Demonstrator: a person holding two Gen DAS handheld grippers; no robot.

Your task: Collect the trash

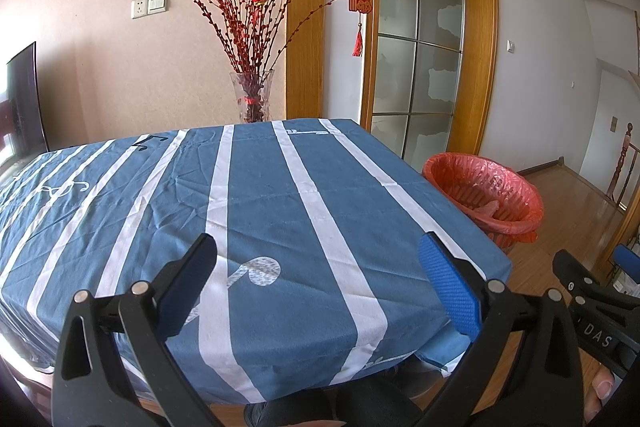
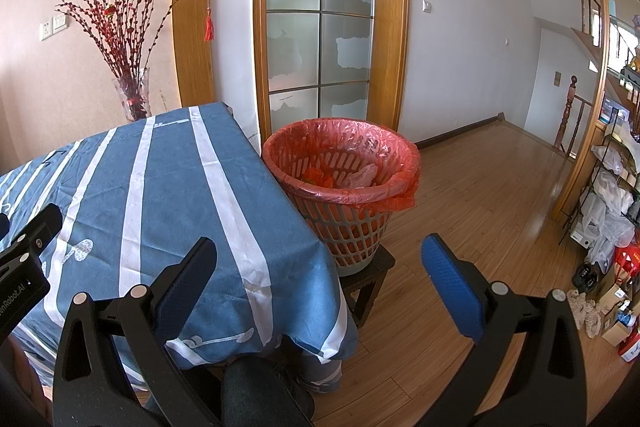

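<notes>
A slotted basket lined with a red plastic bag stands on a dark stool beside the table's right edge; it also shows in the left wrist view. Crumpled clear plastic and something red lie inside it. My left gripper is open and empty, held above the near part of the blue striped tablecloth. My right gripper is open and empty, over the table's near right corner, in front of the basket. The right gripper shows at the right edge of the left wrist view.
A glass vase of red branches stands behind the table's far edge. A wooden-framed glass door is behind the basket. A wire shelf with bags and boxes lines the right wall. Wooden floor lies to the right.
</notes>
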